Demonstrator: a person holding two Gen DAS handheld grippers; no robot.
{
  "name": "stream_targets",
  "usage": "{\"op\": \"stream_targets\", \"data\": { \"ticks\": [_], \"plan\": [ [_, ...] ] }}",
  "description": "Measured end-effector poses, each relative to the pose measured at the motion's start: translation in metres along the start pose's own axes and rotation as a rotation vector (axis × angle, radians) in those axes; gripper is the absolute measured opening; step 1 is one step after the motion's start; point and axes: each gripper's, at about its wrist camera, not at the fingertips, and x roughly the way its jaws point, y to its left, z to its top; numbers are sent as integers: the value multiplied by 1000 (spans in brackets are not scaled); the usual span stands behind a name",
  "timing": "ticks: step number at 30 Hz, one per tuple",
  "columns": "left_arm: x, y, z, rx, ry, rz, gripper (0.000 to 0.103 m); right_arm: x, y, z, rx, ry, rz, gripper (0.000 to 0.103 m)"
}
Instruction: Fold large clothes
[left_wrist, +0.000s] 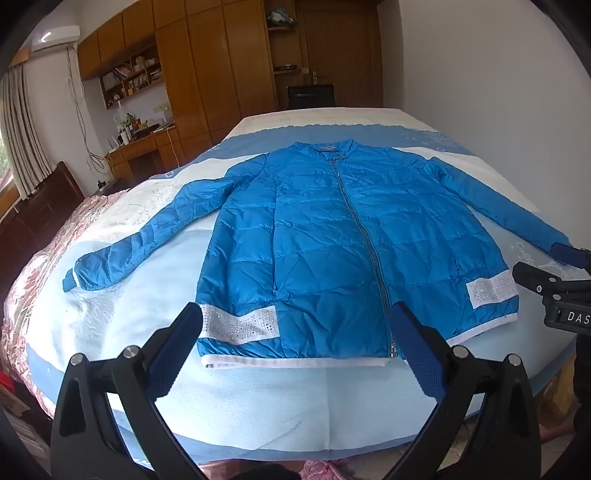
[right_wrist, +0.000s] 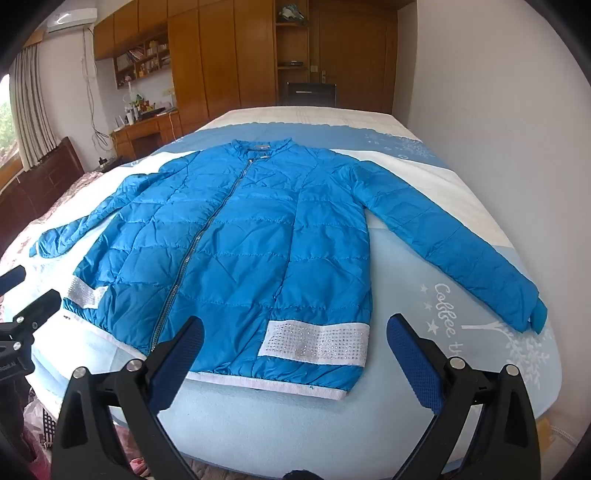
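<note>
A blue quilted jacket (left_wrist: 332, 229) lies flat on the bed, front up, zipped, collar at the far end and both sleeves spread out to the sides. White studded bands cross its lower front and a white hem runs along the near edge. My left gripper (left_wrist: 295, 325) hovers open above the hem's left half, nothing between its blue pads. In the right wrist view the same jacket (right_wrist: 240, 236) fills the middle, and my right gripper (right_wrist: 295, 336) hangs open over the hem's right half. Each gripper shows at the edge of the other's view.
The bed (left_wrist: 258, 398) carries a light blue and white cover, with a pink quilt (left_wrist: 33, 266) bunched at its left. Wooden wardrobes (left_wrist: 221, 66), a desk and shelves stand behind. A white wall (right_wrist: 498, 110) runs close along the right side.
</note>
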Motion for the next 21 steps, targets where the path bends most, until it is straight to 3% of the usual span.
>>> {"op": "stream_targets", "data": {
  "ticks": [21],
  "plan": [
    [1,0,0,5,1,2,100,0,-1,-1,3,0,3,99]
  ]
}}
